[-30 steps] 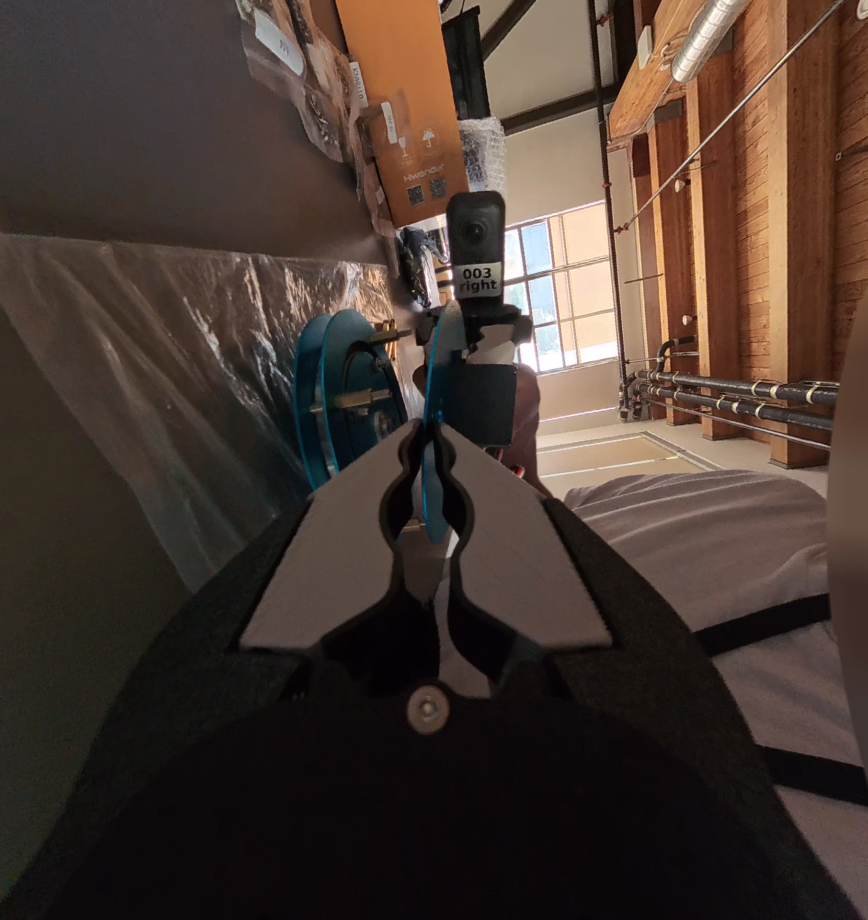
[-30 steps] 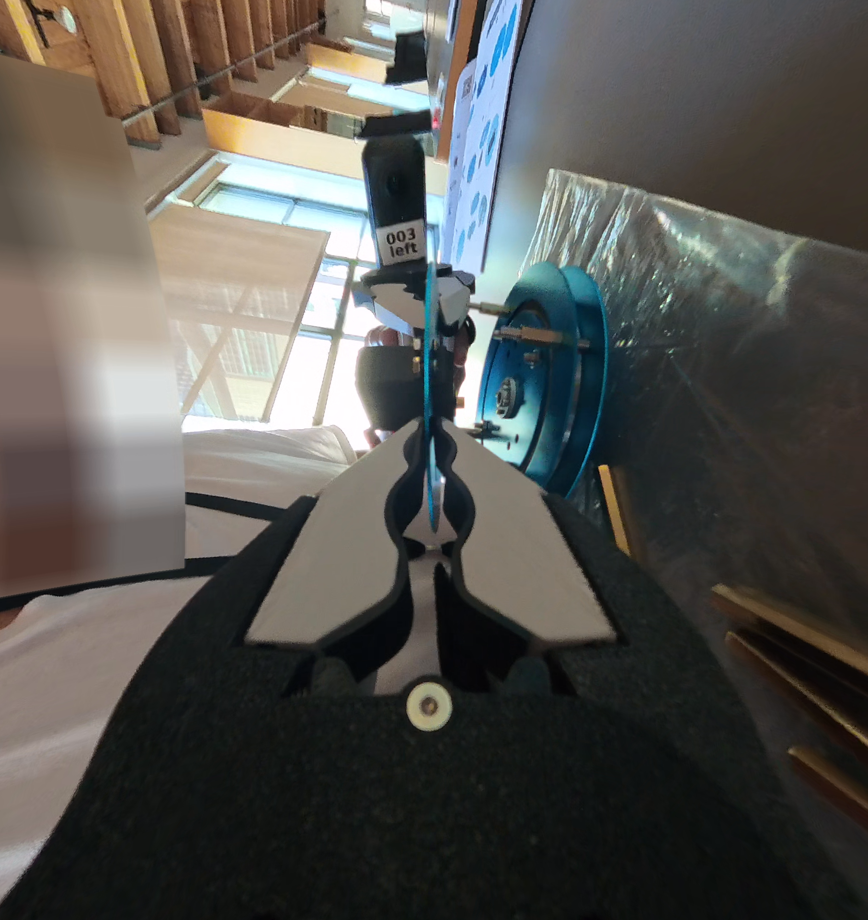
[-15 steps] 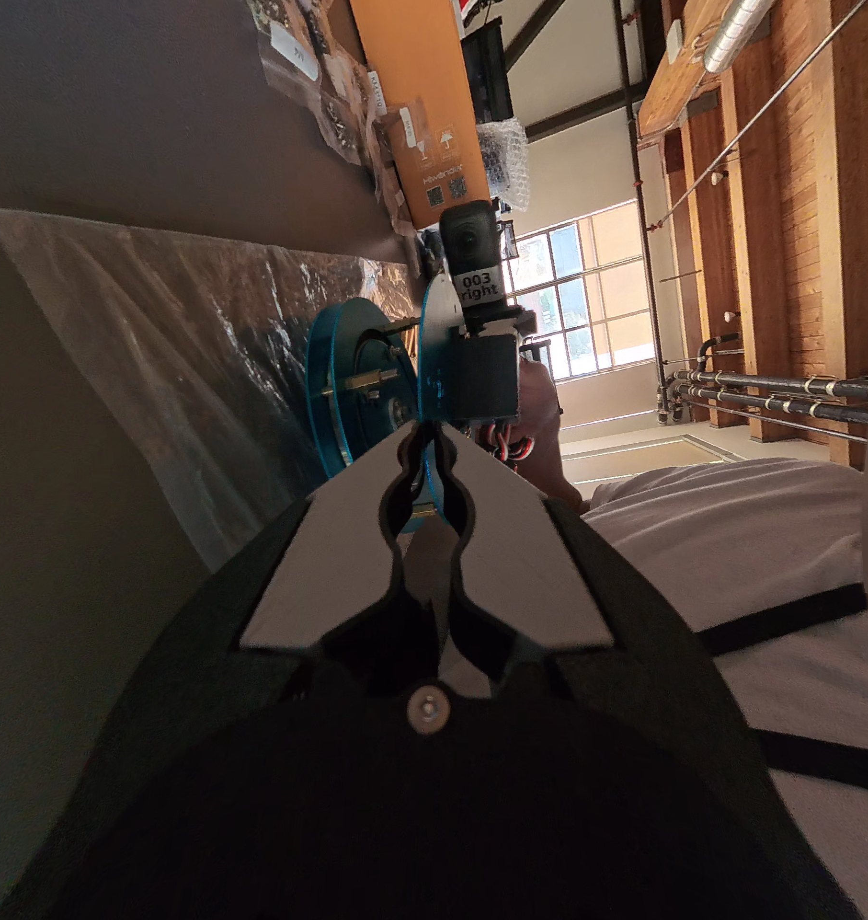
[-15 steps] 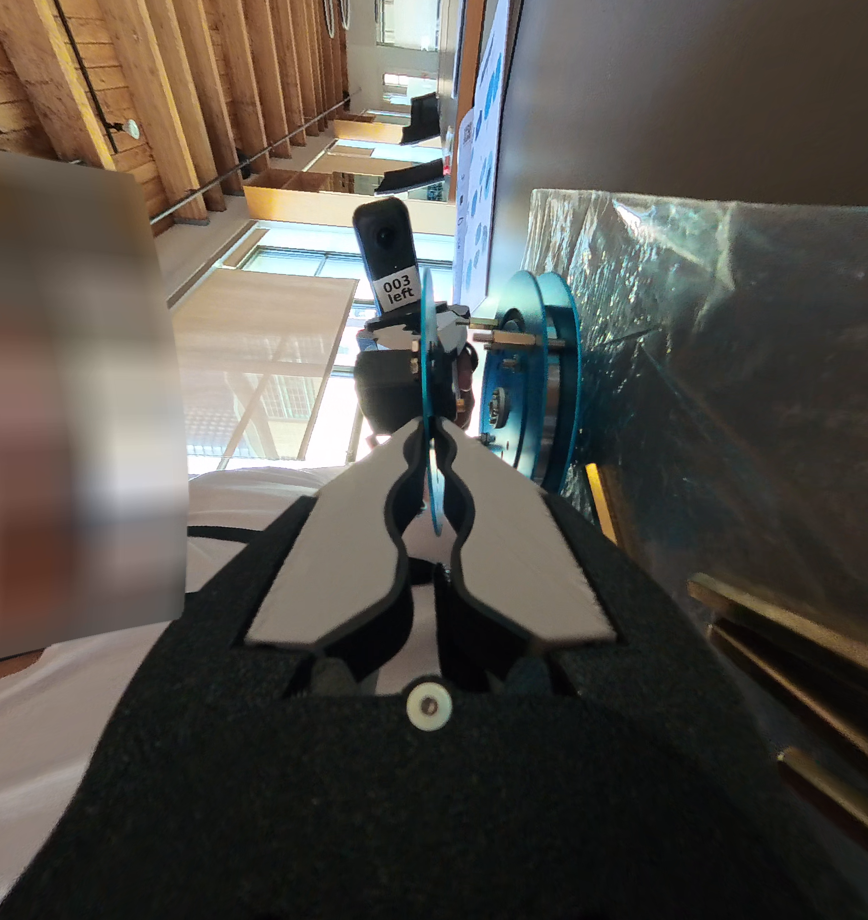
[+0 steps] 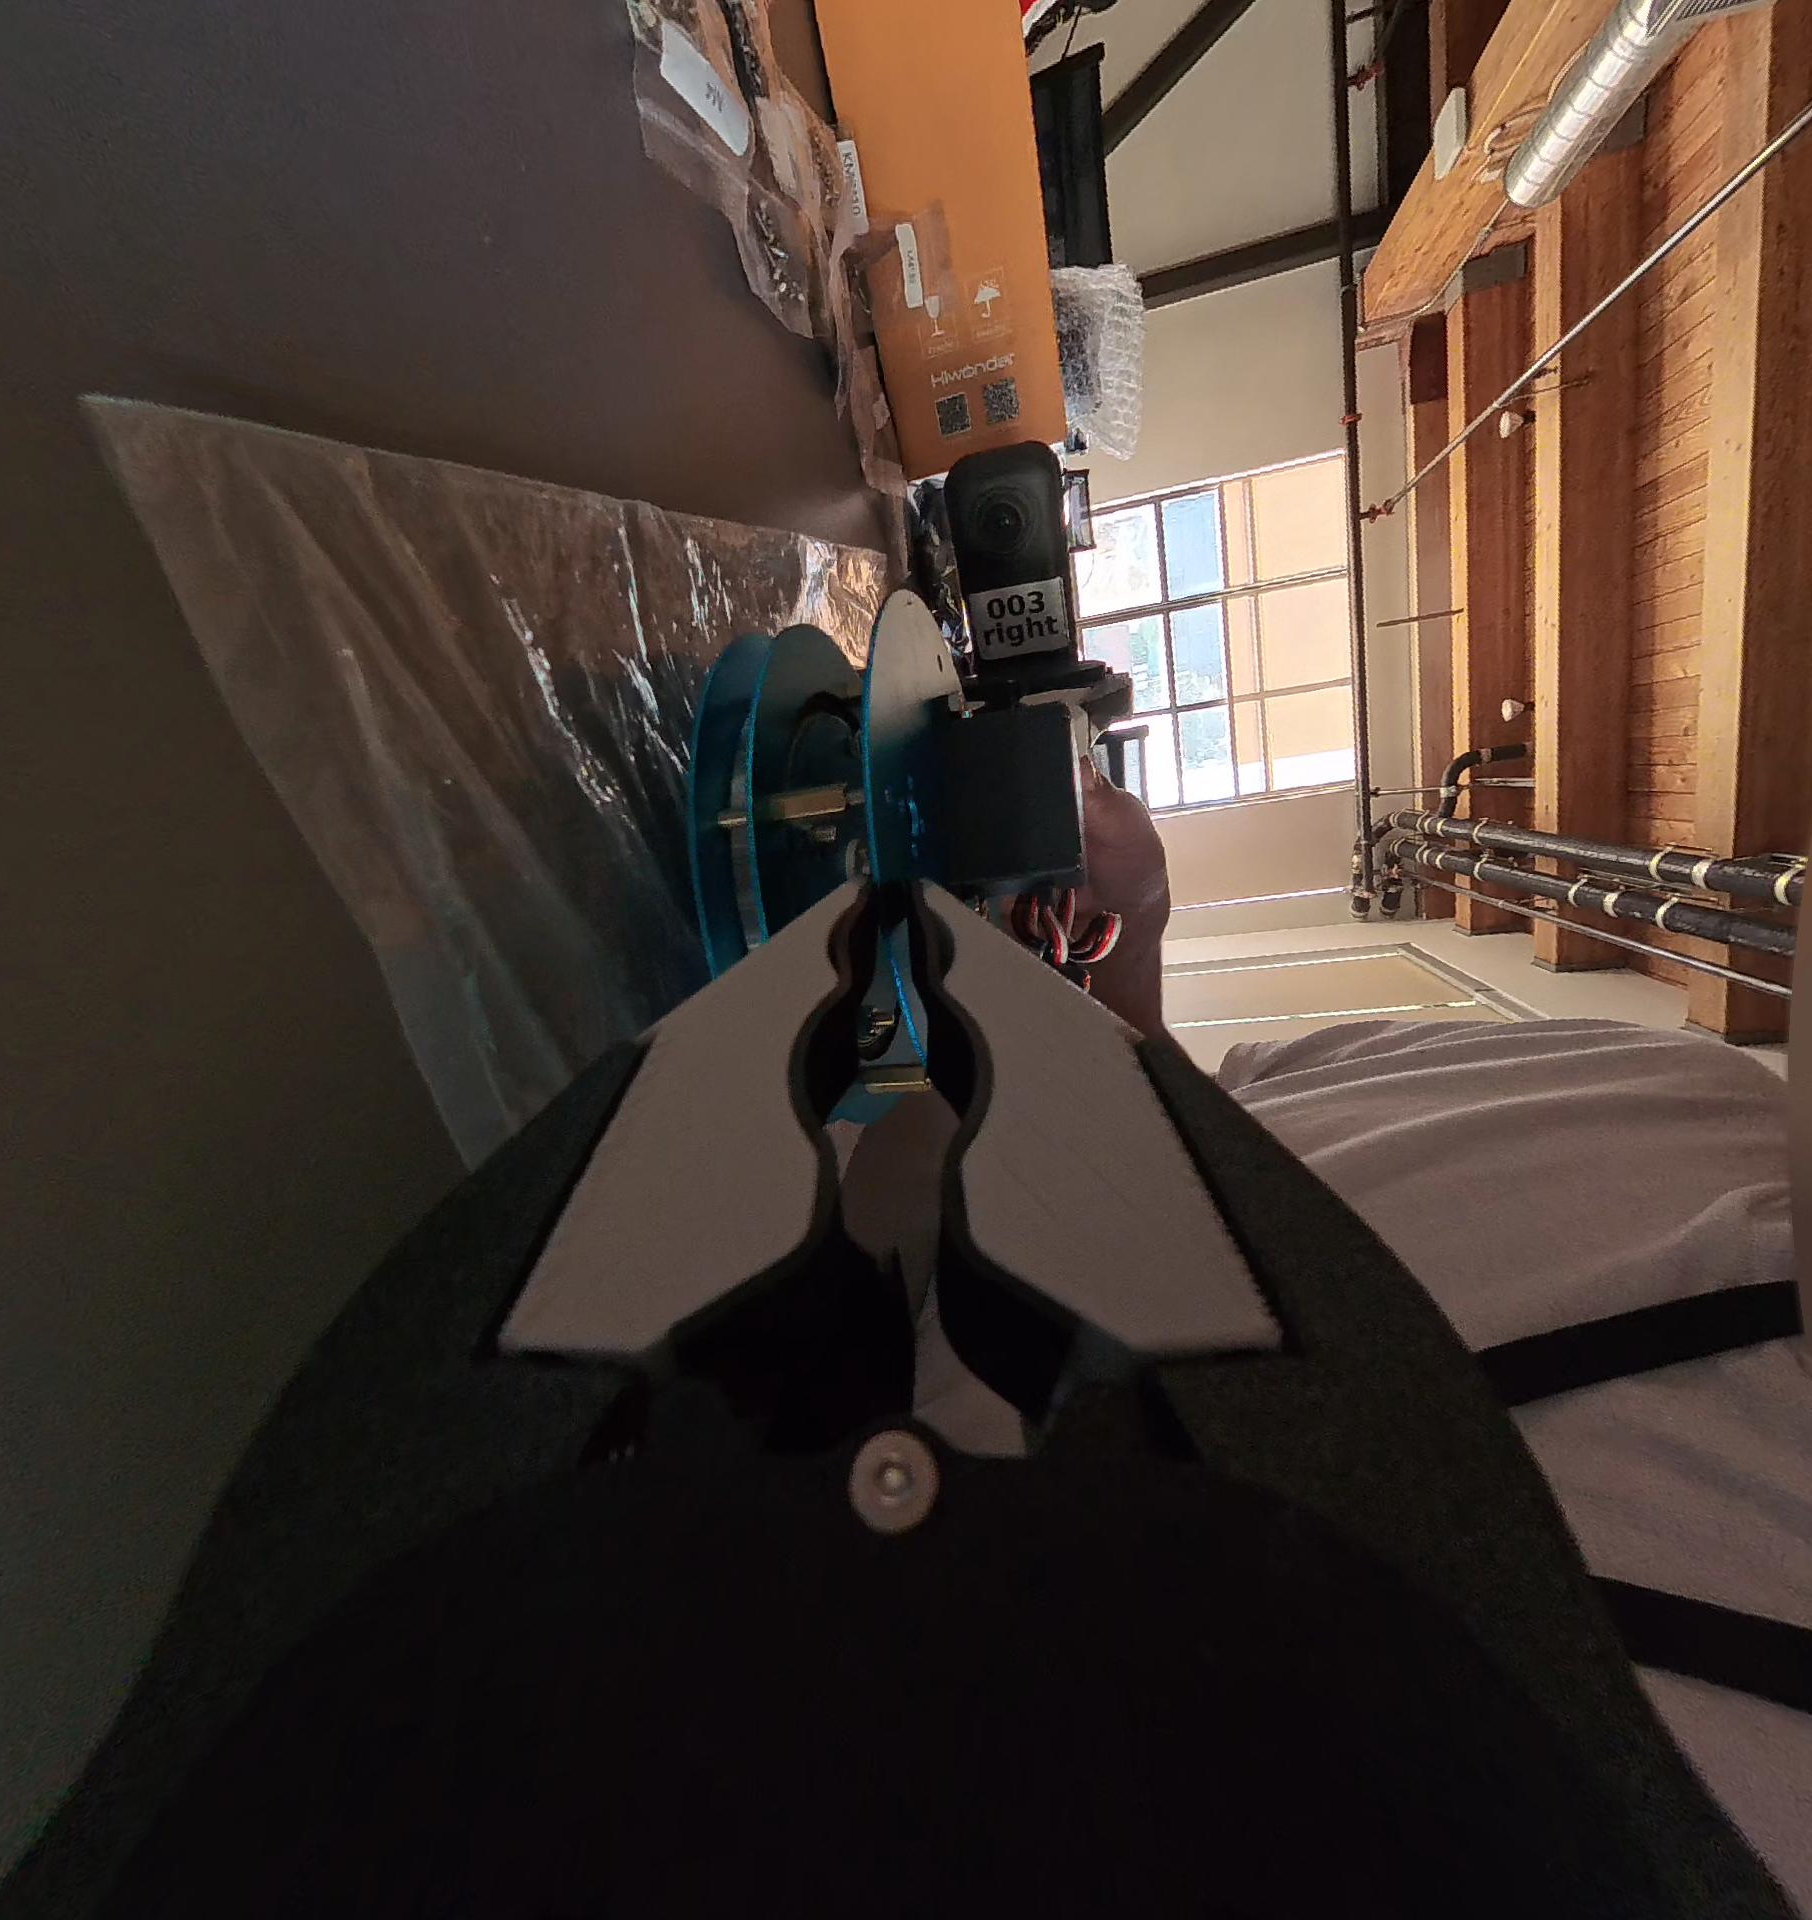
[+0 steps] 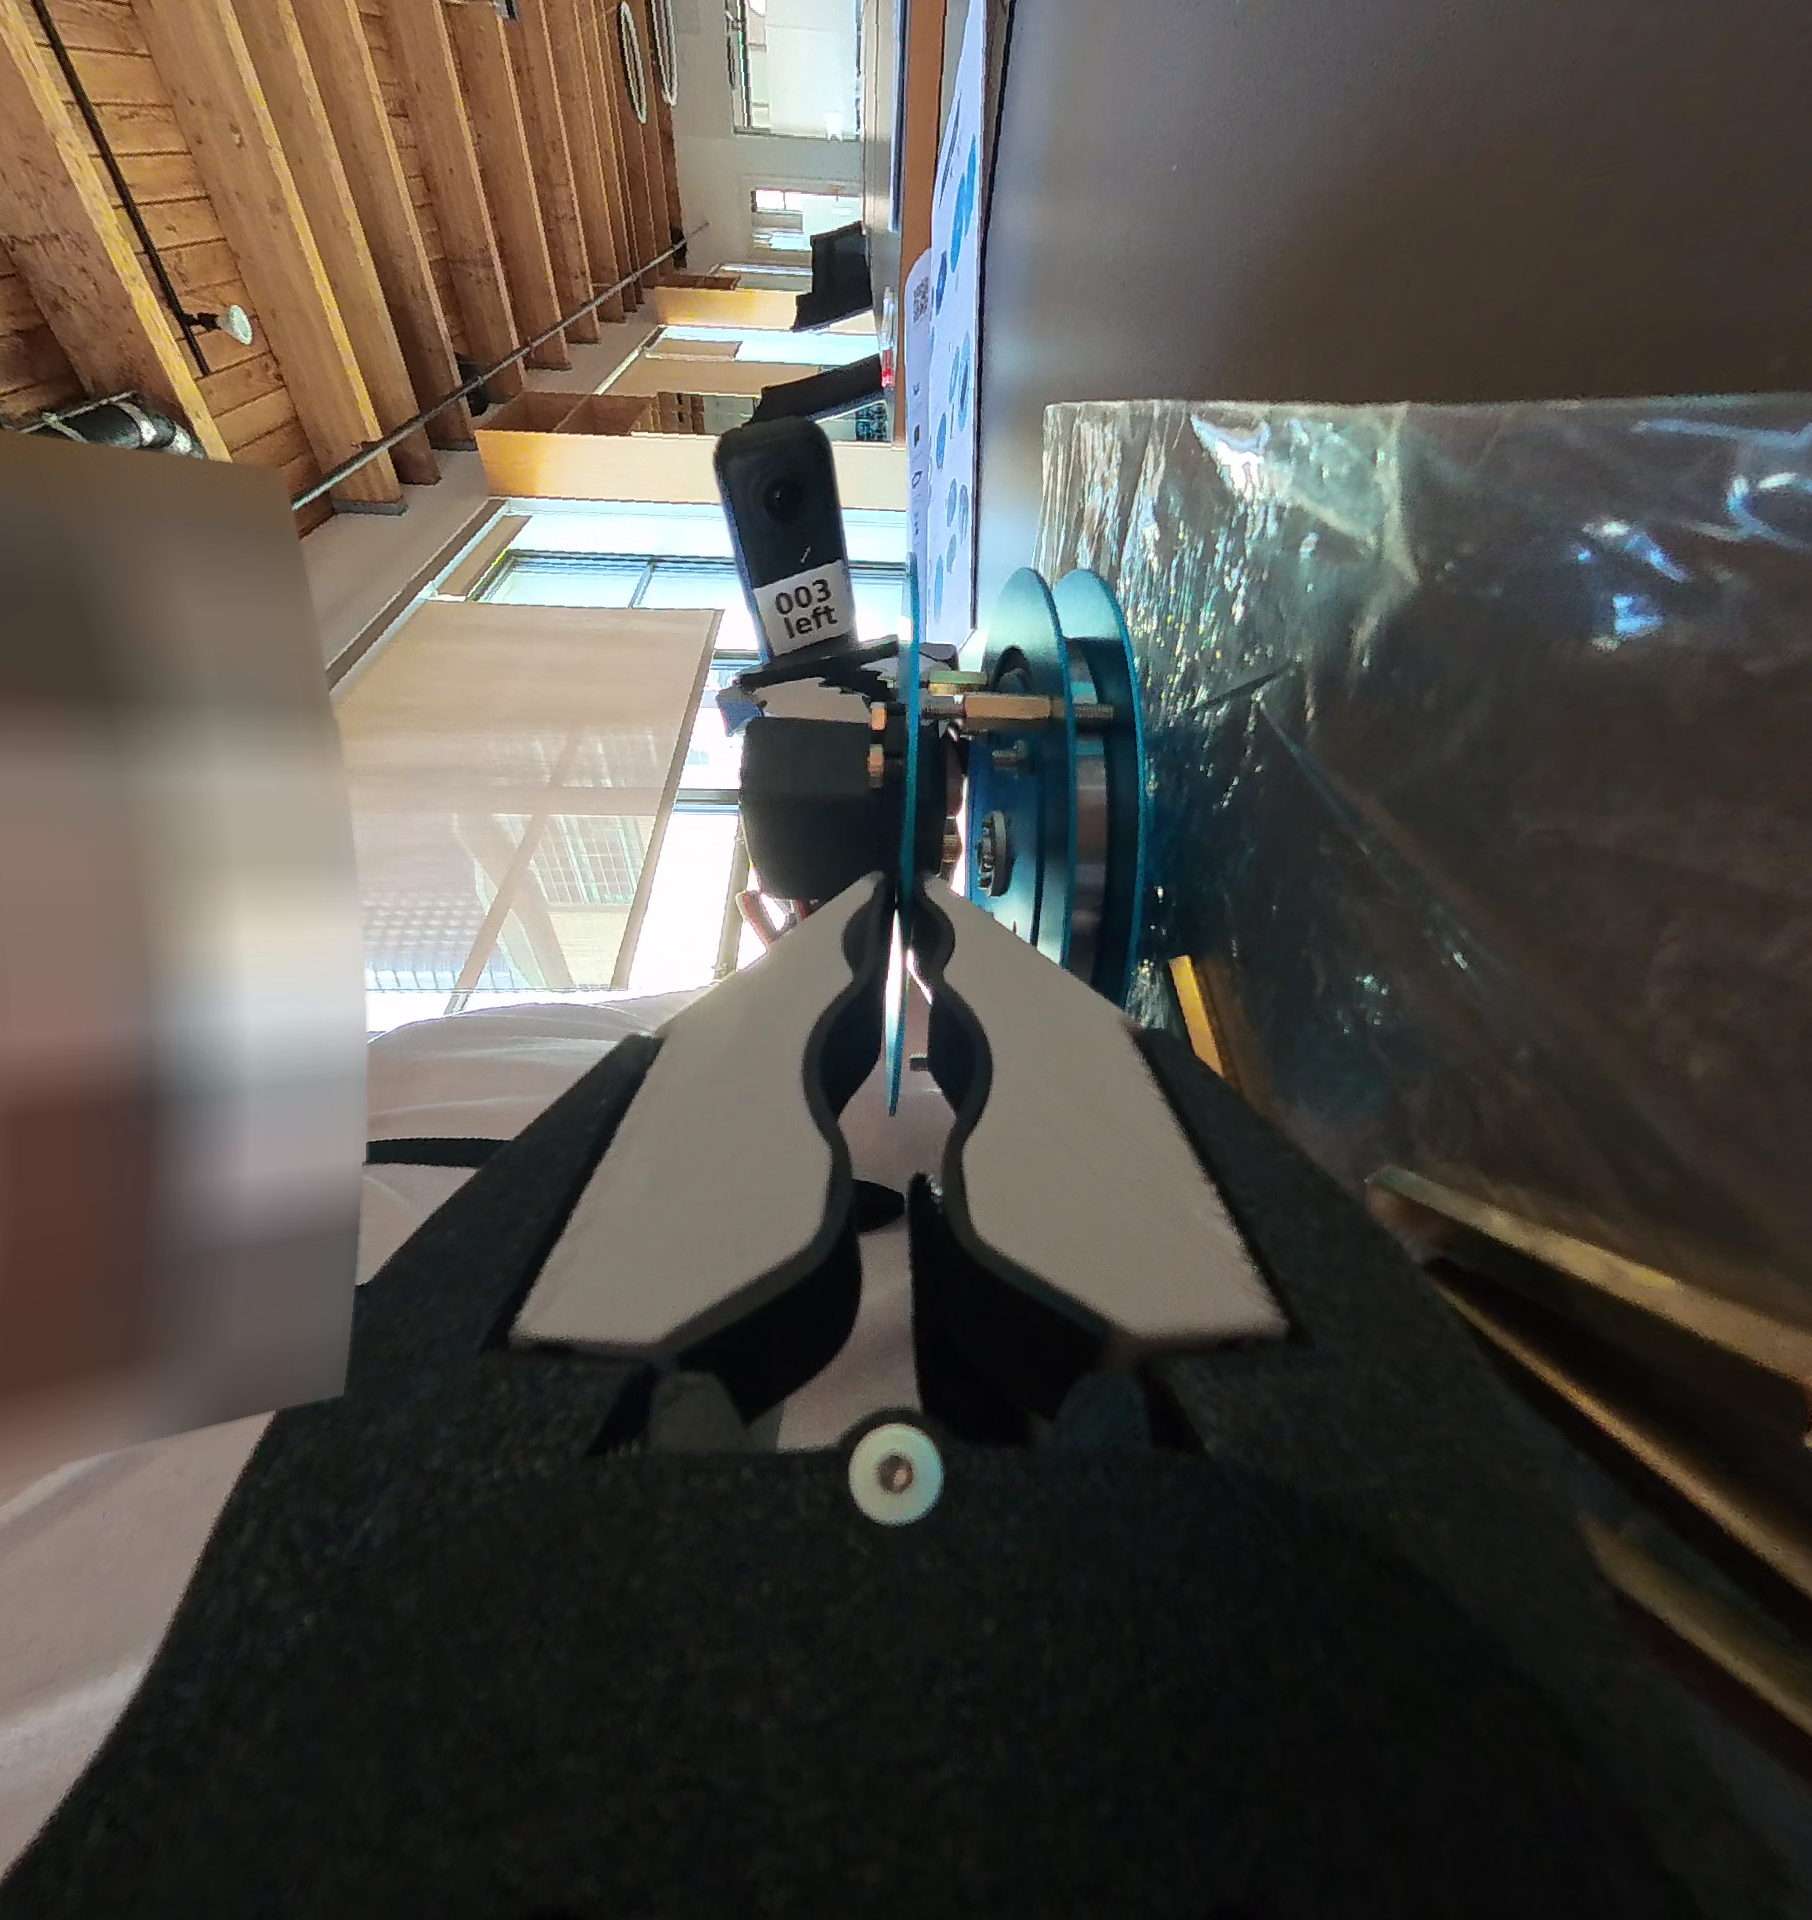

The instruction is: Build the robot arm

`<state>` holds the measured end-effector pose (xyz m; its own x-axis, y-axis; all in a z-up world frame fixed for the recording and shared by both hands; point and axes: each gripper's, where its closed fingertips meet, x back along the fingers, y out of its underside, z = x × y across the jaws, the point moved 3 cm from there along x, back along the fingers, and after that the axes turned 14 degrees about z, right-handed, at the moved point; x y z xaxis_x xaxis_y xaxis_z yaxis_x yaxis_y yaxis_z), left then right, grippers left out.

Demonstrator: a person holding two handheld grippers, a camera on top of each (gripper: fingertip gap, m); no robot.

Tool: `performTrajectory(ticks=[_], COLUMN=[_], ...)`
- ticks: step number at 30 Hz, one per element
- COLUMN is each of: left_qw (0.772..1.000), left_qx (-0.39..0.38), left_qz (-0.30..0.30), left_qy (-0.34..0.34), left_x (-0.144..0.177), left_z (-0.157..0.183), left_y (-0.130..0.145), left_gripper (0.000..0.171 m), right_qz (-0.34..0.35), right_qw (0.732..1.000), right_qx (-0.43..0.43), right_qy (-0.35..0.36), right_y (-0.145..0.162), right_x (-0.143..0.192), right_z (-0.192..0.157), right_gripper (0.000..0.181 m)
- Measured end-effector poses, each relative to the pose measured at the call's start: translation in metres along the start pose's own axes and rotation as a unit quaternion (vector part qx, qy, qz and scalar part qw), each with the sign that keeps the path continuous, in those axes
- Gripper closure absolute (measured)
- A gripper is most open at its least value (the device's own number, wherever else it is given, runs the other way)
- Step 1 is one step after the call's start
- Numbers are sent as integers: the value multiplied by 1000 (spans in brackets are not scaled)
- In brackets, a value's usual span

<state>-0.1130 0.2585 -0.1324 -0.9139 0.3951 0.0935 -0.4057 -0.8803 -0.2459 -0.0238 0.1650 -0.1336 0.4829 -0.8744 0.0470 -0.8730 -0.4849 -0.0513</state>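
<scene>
I hold both grippers rolled sideways, pointing at each other. My left gripper (image 5: 894, 914) and right gripper (image 6: 907, 899) each clench opposite edges of one thin blue disc (image 6: 908, 790), seen edge-on. A black block (image 5: 1001, 800) sits on it. Brass standoffs (image 6: 1006, 712) join it to the blue double-disc base (image 6: 1073, 769) against clear plastic sheeting (image 6: 1504, 727).

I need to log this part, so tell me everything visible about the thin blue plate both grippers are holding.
The blue plate is a thin, rounded, metallic-looking sheet seen nearly edge-on. A black servo block sits on one face; brass standoffs on the other reach to the blue disc assembly. The left gripper and right gripper pinch opposite edges.
</scene>
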Motion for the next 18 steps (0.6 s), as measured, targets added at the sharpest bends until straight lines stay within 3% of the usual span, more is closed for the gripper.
performTrajectory(ticks=[8, 18], left_qw=[1000, 1000], left_qx=[9, -3], left_qz=[0, 1], left_qy=[-10, -11], left_x=[0, 1], left_z=[-5, -3], left_y=[2, 2], left_gripper=[166, 166], right_qz=[8, -1], right_qw=[1000, 996], right_qx=[-2, 87], right_qy=[-10, 31], right_y=[-6, -10], right_x=[4, 12], right_z=[-2, -2], right_gripper=[180, 179])
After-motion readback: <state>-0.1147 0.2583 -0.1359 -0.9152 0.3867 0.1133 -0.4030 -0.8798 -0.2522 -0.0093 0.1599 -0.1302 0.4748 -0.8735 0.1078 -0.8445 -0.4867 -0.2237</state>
